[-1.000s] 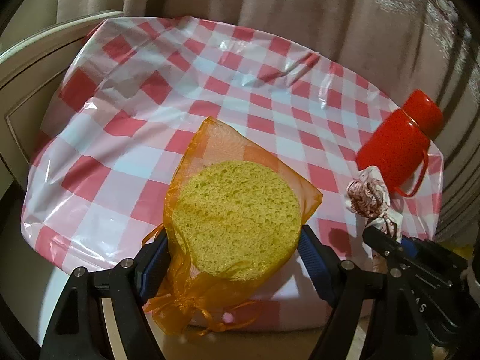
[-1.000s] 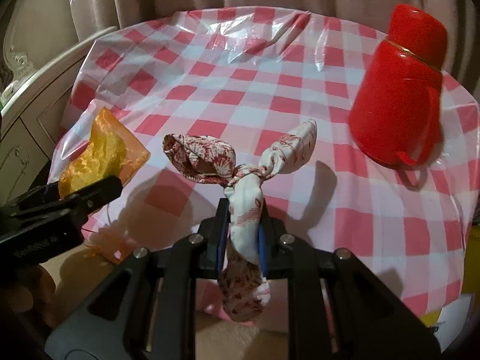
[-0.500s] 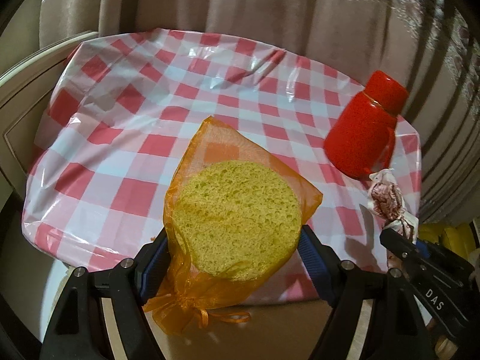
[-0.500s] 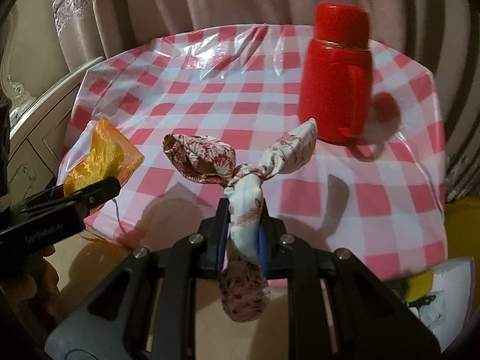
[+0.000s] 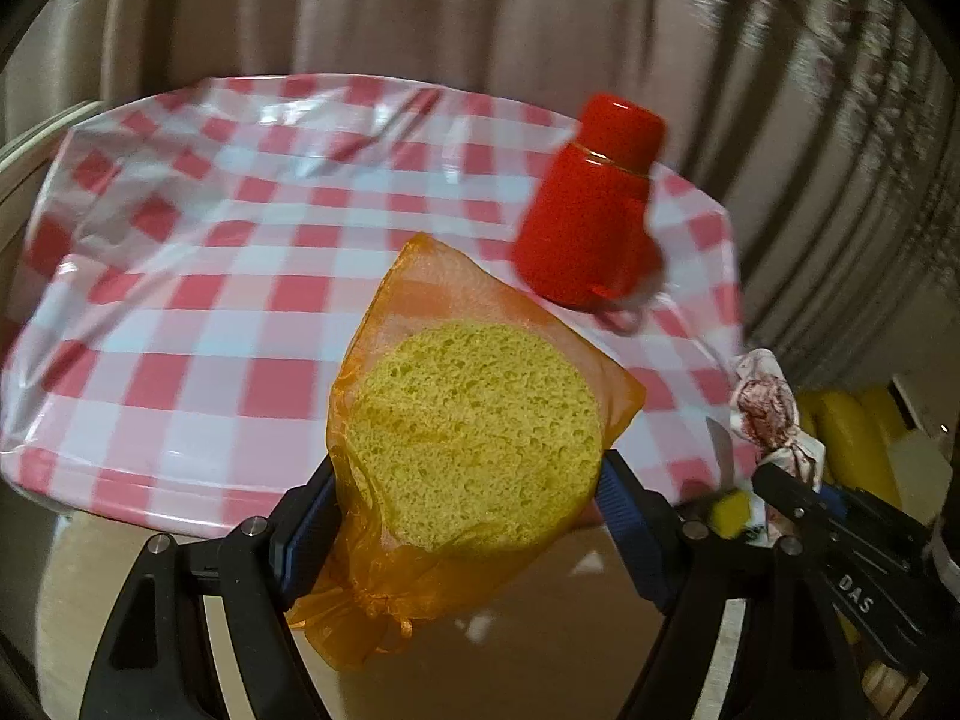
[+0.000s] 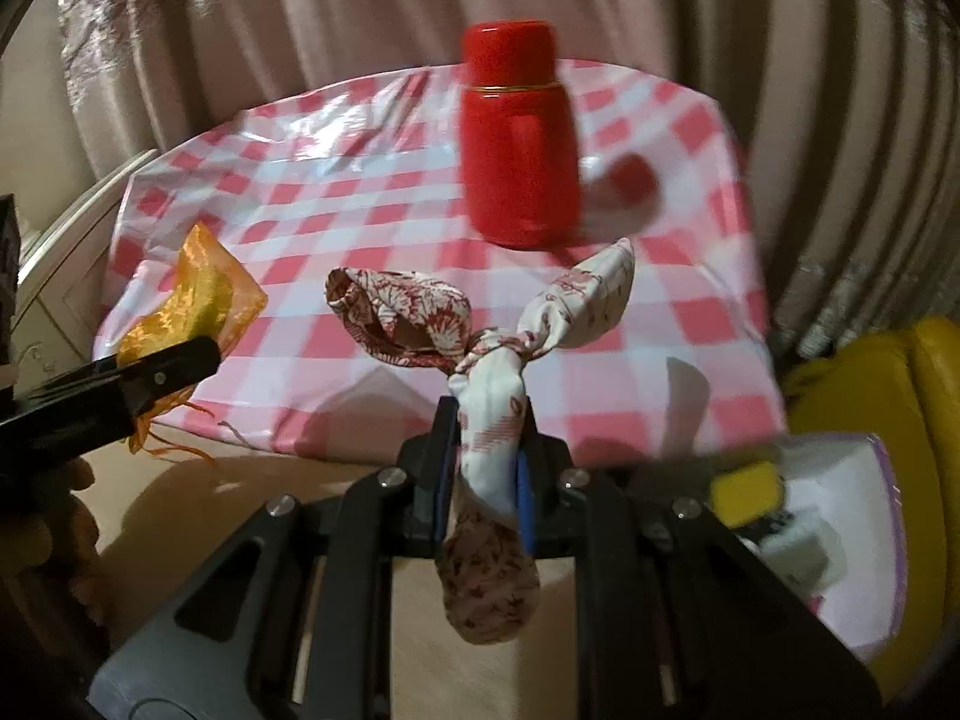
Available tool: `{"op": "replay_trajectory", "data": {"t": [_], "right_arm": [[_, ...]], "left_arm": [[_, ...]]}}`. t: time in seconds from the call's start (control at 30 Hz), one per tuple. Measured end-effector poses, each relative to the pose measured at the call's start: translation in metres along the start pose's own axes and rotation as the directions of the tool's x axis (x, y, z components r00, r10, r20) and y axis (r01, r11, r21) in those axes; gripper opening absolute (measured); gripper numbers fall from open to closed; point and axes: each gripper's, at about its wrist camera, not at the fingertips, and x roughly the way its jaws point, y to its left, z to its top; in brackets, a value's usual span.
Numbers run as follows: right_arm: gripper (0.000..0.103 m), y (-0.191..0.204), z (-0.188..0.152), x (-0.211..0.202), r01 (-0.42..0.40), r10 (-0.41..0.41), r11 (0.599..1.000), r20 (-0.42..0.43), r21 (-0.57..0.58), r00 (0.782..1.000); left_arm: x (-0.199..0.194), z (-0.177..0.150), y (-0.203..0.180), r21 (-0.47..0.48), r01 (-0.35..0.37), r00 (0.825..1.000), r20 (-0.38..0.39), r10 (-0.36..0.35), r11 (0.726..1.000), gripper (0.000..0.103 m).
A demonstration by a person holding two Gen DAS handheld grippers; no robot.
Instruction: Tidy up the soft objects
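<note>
My left gripper [image 5: 465, 489] is shut on a round yellow sponge [image 5: 474, 438] inside a sheer orange pouch [image 5: 444, 294], held off the table's near edge. The pouch also shows in the right wrist view [image 6: 201, 294]. My right gripper [image 6: 483, 444] is shut on a knotted red-and-white patterned cloth [image 6: 489, 402], whose two ends fan out above the jaws. The cloth also shows at the right of the left wrist view [image 5: 771, 414]. Both grippers hang in front of the table, above the floor.
A table with a red-and-white checked plastic cover [image 5: 228, 276] stands ahead, with a red flask [image 6: 519, 138] on its right part. Curtains hang behind. A yellow seat [image 6: 870, 384] and a white container with a yellow item [image 6: 840, 540] are at the right.
Both grippers have drawn back from the table and swung right, still holding their items. The table looks farther away and the floor and the yellow seat have come into view.
</note>
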Motion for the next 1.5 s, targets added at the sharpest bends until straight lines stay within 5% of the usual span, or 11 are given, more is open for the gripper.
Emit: {"op": "replay_trajectory", "data": {"t": [0.4, 0.8, 0.93, 1.0, 1.13, 1.5], "right_arm": [[0.020, -0.085, -0.033, -0.053, 0.217, -0.215, 0.970, -0.021, 0.109, 0.976], [0.021, -0.168, -0.058, -0.075, 0.404, -0.392, 0.890, -0.096, 0.211, 0.915], [0.022, -0.188, -0.063, -0.079, 0.430, -0.414, 0.870, -0.115, 0.243, 0.903], [0.028, -0.195, -0.065, -0.082, 0.437, -0.419, 0.861, -0.124, 0.261, 0.900], [0.059, -0.199, -0.070, -0.087, 0.457, -0.440, 0.849, -0.126, 0.264, 0.889], [0.069, -0.194, -0.089, -0.109, 0.472, -0.446, 0.840, -0.154, 0.267, 0.882]], "left_arm": [[0.010, -0.025, -0.110, 0.158, 0.235, 0.969, -0.115, -0.219, 0.959, 0.081], [0.047, -0.039, -0.193, 0.194, 0.402, 0.899, -0.270, -0.345, 0.895, 0.081], [0.062, -0.042, -0.216, 0.169, 0.470, 0.857, -0.322, -0.402, 0.866, 0.082], [0.070, -0.044, -0.222, 0.151, 0.474, 0.846, -0.353, -0.400, 0.868, 0.084], [0.081, -0.051, -0.222, 0.137, 0.466, 0.834, -0.400, -0.381, 0.874, 0.086], [0.038, -0.080, -0.173, 0.077, 0.476, 0.826, -0.382, -0.415, 0.876, 0.088]]}}
